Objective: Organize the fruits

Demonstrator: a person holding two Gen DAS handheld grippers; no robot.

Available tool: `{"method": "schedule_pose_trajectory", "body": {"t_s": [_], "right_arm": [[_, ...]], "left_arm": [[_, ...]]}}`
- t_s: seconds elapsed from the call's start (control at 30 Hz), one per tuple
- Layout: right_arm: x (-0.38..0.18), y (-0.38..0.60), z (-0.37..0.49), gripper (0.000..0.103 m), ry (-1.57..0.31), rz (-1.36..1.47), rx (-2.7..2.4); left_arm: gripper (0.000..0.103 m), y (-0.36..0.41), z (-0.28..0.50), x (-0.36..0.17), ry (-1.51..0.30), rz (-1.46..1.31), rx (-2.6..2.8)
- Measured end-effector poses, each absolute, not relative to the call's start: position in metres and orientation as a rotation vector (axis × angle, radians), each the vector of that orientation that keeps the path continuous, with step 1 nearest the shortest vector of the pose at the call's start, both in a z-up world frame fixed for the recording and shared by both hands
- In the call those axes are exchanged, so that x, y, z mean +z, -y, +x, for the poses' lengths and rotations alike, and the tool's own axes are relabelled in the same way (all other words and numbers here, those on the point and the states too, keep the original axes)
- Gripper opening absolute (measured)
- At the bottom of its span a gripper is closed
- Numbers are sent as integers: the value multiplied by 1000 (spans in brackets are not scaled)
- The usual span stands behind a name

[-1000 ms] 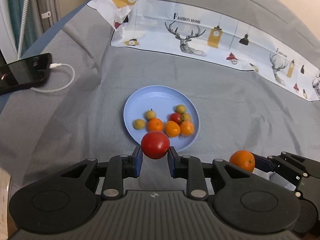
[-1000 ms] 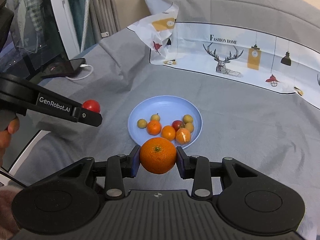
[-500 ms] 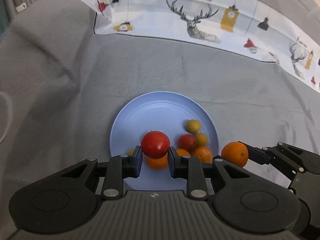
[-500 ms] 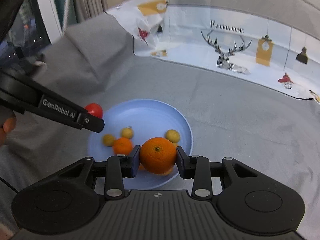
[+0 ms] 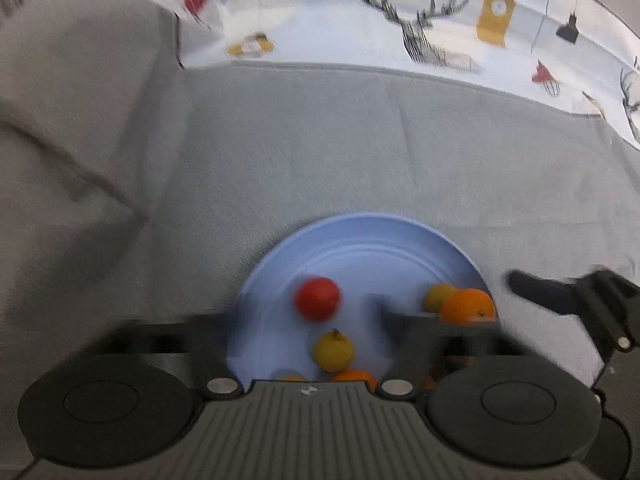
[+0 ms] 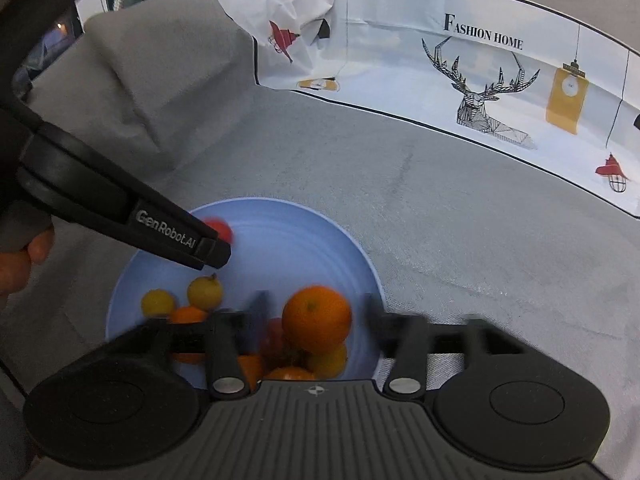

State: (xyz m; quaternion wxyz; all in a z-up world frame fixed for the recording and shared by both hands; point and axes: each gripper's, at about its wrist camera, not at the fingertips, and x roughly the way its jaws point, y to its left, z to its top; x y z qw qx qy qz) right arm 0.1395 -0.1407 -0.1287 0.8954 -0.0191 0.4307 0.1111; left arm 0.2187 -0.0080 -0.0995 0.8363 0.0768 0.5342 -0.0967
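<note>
Over the blue plate [image 5: 360, 236]: left gripper [image 5: 308, 320] opening wide, jaws clear of the red tomato [image 5: 317, 299], seemingly dropping onto the plate though blur hides contact; right gripper [image 6: 312, 320] opening too, the orange [image 6: 317, 319] loose between parted jaws above the heaped small fruit. Both round, smooth, light, apt to roll; tomato soft and easily bruised, orange firmer; best pinched gently across the widest middle. Legible: "GenRobot.AI" on the left gripper, "FASHION HOME" on the printed cloth [image 6: 480, 68].
</note>
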Motion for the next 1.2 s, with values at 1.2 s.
{"method": "schedule_pose_trajectory", "body": {"t_s": [1.2], "right_arm": [[-17, 102, -92, 102, -696, -34, 24]], "left_arm": [[103, -36, -18, 24, -953, 139, -148]]}}
